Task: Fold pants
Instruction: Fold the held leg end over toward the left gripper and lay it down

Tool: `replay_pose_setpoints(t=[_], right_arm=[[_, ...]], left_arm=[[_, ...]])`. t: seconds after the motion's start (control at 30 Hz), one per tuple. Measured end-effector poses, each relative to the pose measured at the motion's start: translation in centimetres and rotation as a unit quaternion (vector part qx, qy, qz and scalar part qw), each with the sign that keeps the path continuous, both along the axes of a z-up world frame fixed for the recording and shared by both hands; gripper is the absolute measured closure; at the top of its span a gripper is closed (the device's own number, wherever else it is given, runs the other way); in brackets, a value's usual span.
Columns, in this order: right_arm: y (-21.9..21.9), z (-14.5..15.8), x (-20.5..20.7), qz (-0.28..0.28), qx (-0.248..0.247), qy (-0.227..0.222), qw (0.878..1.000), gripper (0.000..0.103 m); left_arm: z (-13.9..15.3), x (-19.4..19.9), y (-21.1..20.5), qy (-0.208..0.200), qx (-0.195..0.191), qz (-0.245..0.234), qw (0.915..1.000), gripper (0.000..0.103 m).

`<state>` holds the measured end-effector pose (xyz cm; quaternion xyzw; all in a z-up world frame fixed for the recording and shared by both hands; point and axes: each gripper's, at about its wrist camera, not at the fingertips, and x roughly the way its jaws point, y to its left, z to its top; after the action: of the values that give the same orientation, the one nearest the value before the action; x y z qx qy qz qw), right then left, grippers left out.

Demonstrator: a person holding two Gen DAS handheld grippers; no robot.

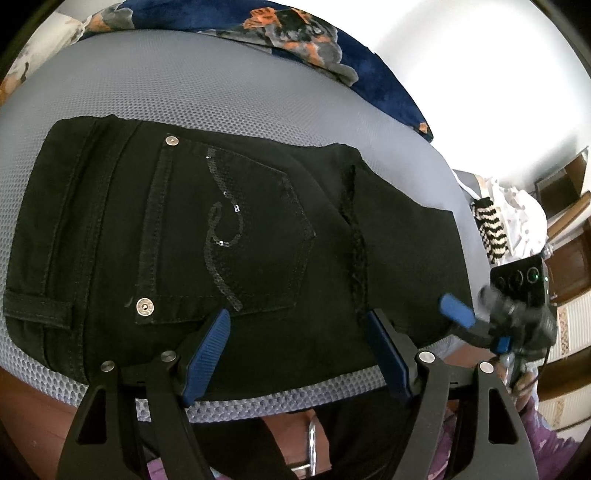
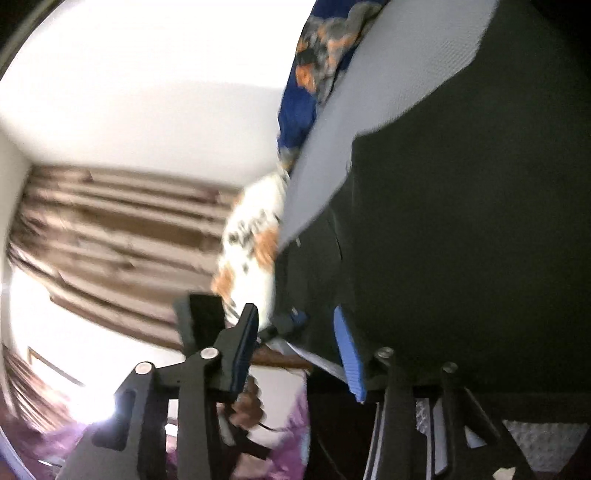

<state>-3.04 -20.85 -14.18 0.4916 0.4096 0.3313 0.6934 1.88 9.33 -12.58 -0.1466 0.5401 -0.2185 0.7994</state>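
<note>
The folded black denim pants [image 1: 221,236], back pocket with sequin swirl and two metal rivets facing up, lie flat on a grey mesh-textured pad [image 1: 221,85] covering the worktop, waistband to the left and the folded edge to the right. The left tongs [image 1: 297,354], black with blue ribbed pads, hover over the near edge of the pants with jaws wide apart and nothing between them. Behind the pad lies a dark blue cloth with orange and grey flowers [image 1: 295,33]. At the right edge of the pants the right tongs [image 1: 458,314] stand apart too, gripping nothing; in their own blurred view the right tongs [image 2: 299,350] sit just beside the black fabric [image 2: 461,221]
</note>
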Motion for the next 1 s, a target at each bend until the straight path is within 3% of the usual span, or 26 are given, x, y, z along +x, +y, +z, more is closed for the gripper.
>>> replay_pose_setpoints(t=[0.17, 0.33, 0.43, 0.5, 0.57, 0.63, 0.8, 0.9, 1.0], right_arm=[[-1.2, 0.6, 0.7, -0.027, -0.061, 0.001, 0.998, 0.059], [1.5, 1.0, 2.2, 0.007, -0.105, -0.021, 0.994, 0.063], [3.1, -0.6, 2.5, 0.044, -0.128, 0.0, 0.991, 0.07], [2.8, -1.0, 2.3, 0.041, -0.115, 0.003, 0.993, 0.07], [1.1, -0.2, 1.8, 0.01, -0.063, -0.006, 0.998, 0.07], [-0.7, 0.8, 1.4, -0.016, -0.043, -0.012, 0.999, 0.07], [-3.7, 2.6, -1.2, -0.044, -0.033, -0.025, 0.998, 0.07], [-4.2, 2.3, -2.3, -0.047, -0.032, -0.02, 0.998, 0.069], [-3.7, 1.8, -1.9, -0.044, -0.05, -0.01, 0.998, 0.069]], left_arm=[[-0.1, 0.0, -0.2, 0.001, 0.0, -0.003, 1.0, 0.027], [-0.2, 0.1, -0.2, -0.002, -0.001, -0.007, 1.0, 0.027], [0.0, 0.0, -0.4, -0.007, -0.013, -0.015, 0.9998, 0.027], [0.3, -0.1, -0.5, -0.002, -0.051, -0.029, 0.9983, 0.027], [0.7, -0.1, -0.9, 0.003, -0.085, -0.043, 0.9954, 0.027], [0.7, 0.2, -1.6, 0.017, -0.106, -0.059, 0.9924, 0.027], [-0.8, 2.0, -4.2, 0.077, -0.115, -0.082, 0.9869, 0.027], [-2.1, 2.8, -5.8, 0.115, -0.133, -0.09, 0.9803, 0.027], [-3.0, 3.3, -6.8, 0.139, -0.124, -0.092, 0.9782, 0.027]])
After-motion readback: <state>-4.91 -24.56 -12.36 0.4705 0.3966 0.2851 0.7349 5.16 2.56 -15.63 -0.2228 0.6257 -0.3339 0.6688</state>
